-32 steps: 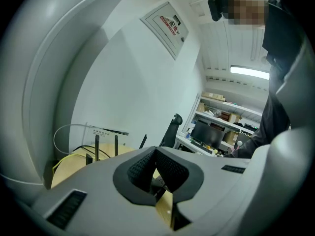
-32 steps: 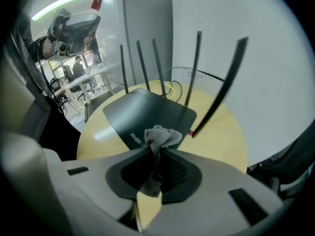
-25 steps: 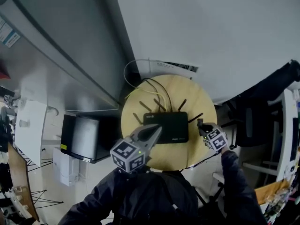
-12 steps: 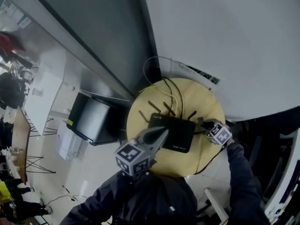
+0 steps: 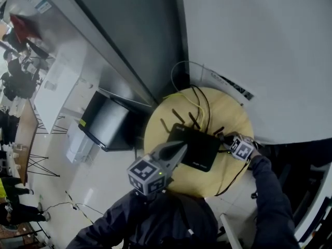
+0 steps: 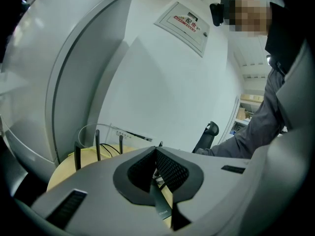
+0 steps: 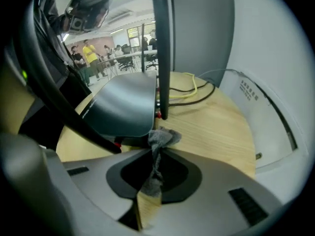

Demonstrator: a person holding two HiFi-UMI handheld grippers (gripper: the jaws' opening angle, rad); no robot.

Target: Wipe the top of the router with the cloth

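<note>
Black router (image 5: 196, 145) lies flat approx mid of round wooden worktop (image 5: 231, 113), antennas (image 5: 178, 116) upright along its far edge, cables (image 5: 197, 100) running off behind. Grey cloth (image 7: 158, 137) is bunched right at router's corner on the right side, pinched in right claw (image 7: 153, 151), jaws clamped on it. Left claw (image 5: 181, 146) sits over router's near-left corner, jaws together w/ nothing between; contact w/ router can't be told
</note>
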